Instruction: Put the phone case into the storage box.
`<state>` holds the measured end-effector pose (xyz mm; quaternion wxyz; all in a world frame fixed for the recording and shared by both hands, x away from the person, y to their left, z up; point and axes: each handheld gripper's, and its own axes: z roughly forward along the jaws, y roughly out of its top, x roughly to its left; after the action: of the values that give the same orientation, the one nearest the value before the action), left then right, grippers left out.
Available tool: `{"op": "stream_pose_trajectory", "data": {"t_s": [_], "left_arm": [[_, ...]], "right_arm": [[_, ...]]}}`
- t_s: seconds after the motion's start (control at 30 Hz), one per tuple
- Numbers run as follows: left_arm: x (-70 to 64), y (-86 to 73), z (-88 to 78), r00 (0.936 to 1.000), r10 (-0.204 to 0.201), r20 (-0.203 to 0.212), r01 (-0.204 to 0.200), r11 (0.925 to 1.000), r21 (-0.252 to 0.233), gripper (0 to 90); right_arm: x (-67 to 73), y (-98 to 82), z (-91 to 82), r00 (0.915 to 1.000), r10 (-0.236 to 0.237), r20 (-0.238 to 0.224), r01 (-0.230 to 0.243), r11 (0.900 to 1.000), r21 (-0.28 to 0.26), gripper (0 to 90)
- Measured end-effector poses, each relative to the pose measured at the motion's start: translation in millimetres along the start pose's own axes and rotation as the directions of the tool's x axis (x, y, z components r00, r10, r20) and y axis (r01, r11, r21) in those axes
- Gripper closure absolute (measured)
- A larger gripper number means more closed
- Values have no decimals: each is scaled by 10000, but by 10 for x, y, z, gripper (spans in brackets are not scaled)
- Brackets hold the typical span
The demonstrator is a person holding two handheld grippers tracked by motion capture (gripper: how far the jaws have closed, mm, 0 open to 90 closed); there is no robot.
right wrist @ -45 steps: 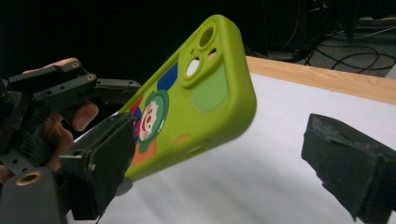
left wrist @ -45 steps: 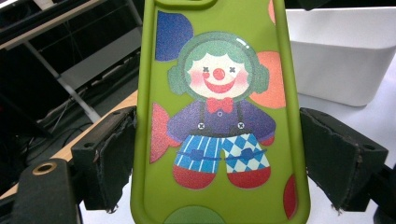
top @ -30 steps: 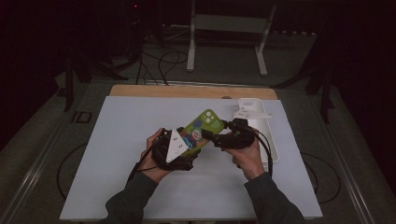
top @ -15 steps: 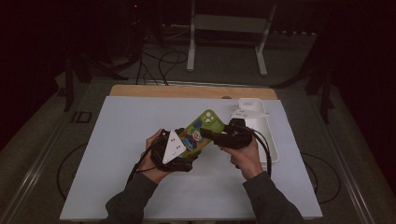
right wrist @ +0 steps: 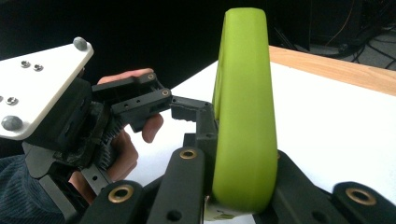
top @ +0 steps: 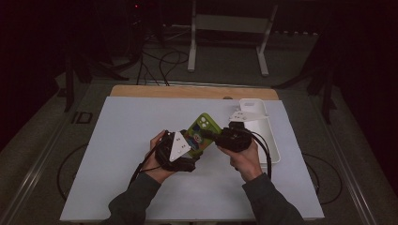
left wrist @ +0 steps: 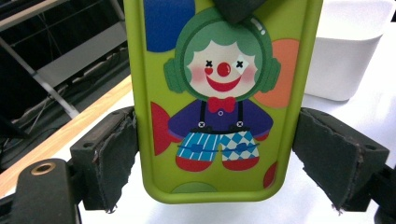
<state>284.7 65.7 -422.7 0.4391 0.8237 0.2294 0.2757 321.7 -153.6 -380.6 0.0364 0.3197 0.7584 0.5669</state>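
I am holding a green phone case (top: 201,132) between my two tools above the white tabletop (top: 122,140), a little right of its middle. Nearest me, my sleeves and hands are coming in from the bottom of the high view. My left tool (top: 187,152) is gripping the case's lower end, its black pads (left wrist: 112,156) pressing on the two long edges, so it is clamped on the case across its width; in the left gripper view the clown print on the back is facing the camera, upright, with the rounded bottom edge sitting low between the pads. My right tool (top: 213,136) is coming at the case from the right side, and its jaws have just been closing: in the right gripper view they are squeezing the case (right wrist: 243,116) edge-on, one jaw on each broad face, so this tool too is clamped on it. In that same view my left hand (right wrist: 126,149) and its tool's grey plate (right wrist: 37,88) are showing just behind the case. The case is tilting up and away from me, its camera end pointing toward the far right. Just beyond my right hand a white bin (top: 263,131) is sitting on the tabletop near its right edge, and farther off the wooden far edge (top: 187,91) is running across.
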Motion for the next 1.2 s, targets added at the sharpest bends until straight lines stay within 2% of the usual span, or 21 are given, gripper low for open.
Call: {"op": "stream_pose_trajectory", "data": {"t_s": [0.27,0.5,0.73,1.0,1.2], "left_arm": [[85,-18,-18,9986,-451,266,445,9988,207,98],[133,-25,-44,9965,-678,495,665,9974,283,65],[212,-31,-75,9882,-1196,952,1177,9927,252,48],[254,-49,-93,9851,-1267,1164,1238,9918,318,51],[274,-56,-99,9784,-1325,1588,1289,9911,323,63]], "right_arm": [[-2,6,-29,9994,-286,179,286,9996,43,864],[-6,6,-38,9987,-467,209,465,9988,132,864],[3,8,-53,9967,-816,28,815,9961,324,864],[29,9,-81,9922,-1224,-244,1234,9913,454,863],[46,4,-107,9875,-1512,-436,1534,9867,533,864]]}}
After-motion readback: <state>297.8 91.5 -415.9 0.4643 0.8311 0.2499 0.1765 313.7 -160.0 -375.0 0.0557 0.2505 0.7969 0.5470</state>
